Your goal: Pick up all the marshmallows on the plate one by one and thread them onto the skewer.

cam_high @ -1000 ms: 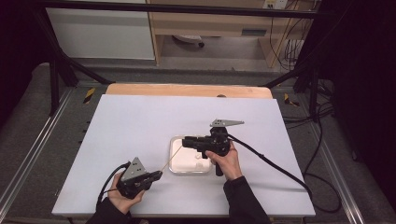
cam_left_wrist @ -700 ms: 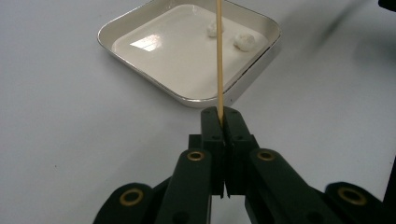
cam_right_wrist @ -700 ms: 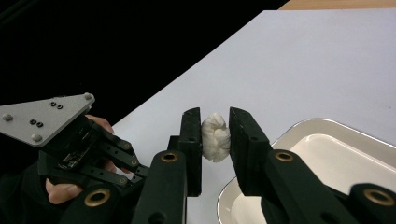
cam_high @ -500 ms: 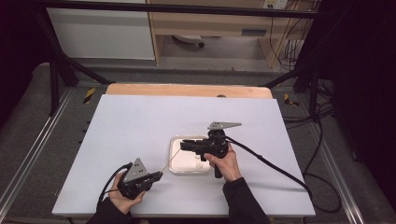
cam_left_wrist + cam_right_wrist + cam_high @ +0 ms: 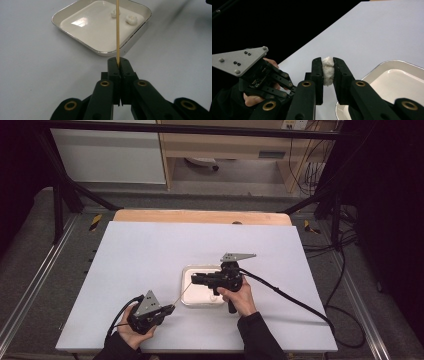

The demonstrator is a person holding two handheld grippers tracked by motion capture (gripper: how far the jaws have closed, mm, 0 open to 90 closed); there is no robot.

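In the high view, the left gripper [image 5: 169, 309] was held low near the table's [image 5: 150, 250] front edge, a thin wooden skewer [image 5: 183, 293] slanting from it toward the white tray [image 5: 186, 297], while the right gripper [image 5: 194, 279] was held above that tray. In the left gripper view, the jaws were seen clamped on the skewer [image 5: 117, 30], beyond which two white lumps [image 5: 131, 19] lay in the tray's [image 5: 82, 37] far corner. In the right gripper view, a white marshmallow-like piece [image 5: 327, 70] was pinched between the jaws above the table, just beside the tray [image 5: 392, 82].

No lettering, label, brand or number can be read anywhere (the pictures carry no legible writing).
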